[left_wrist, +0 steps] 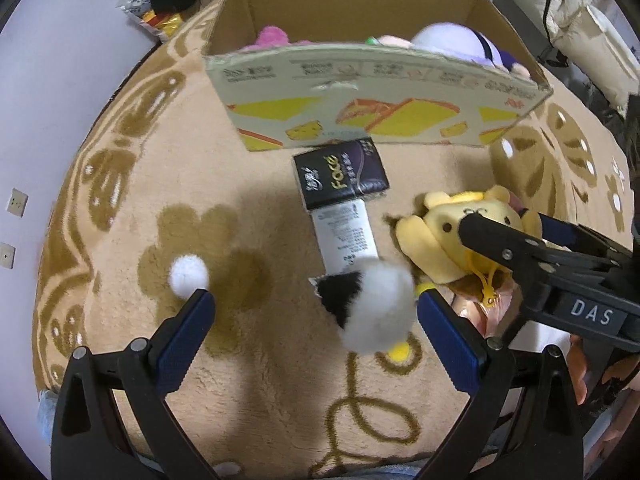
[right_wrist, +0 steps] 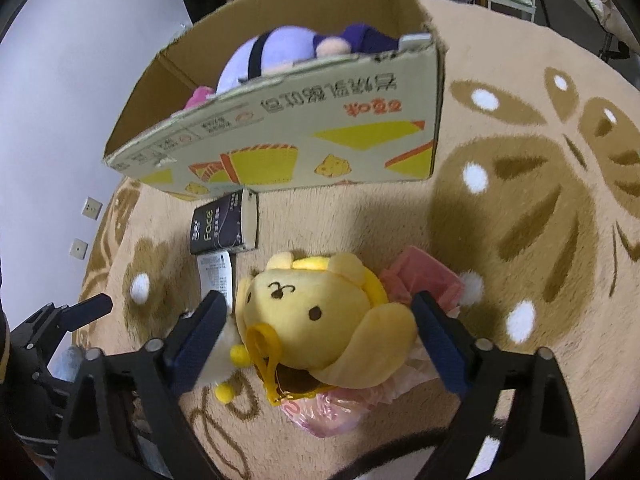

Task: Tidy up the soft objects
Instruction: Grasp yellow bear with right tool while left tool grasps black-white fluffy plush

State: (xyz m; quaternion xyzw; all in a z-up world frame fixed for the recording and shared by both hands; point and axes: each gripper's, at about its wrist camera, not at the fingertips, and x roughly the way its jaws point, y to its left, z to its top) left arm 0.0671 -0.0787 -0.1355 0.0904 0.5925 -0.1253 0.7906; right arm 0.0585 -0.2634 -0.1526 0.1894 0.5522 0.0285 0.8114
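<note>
A yellow dog plush [right_wrist: 320, 312] lies on the rug between the wide-open fingers of my right gripper [right_wrist: 320, 312]; it also shows in the left wrist view [left_wrist: 444, 236]. A black-and-white fluffy toy [left_wrist: 372, 308] with a long label lies between the open fingers of my left gripper [left_wrist: 316, 302], close to the right finger. A cardboard box [left_wrist: 376, 96] stands behind, holding a purple plush [right_wrist: 276, 56] and a pink plush [left_wrist: 268, 38]. A black tissue pack [left_wrist: 340, 174] lies in front of the box.
A pink plastic bag [right_wrist: 424, 280] lies under the yellow plush. The beige patterned rug [left_wrist: 160, 160] covers the floor. A white wall with sockets [left_wrist: 16, 202] is at left. Snack packets [left_wrist: 156, 16] lie at far left, furniture at far right.
</note>
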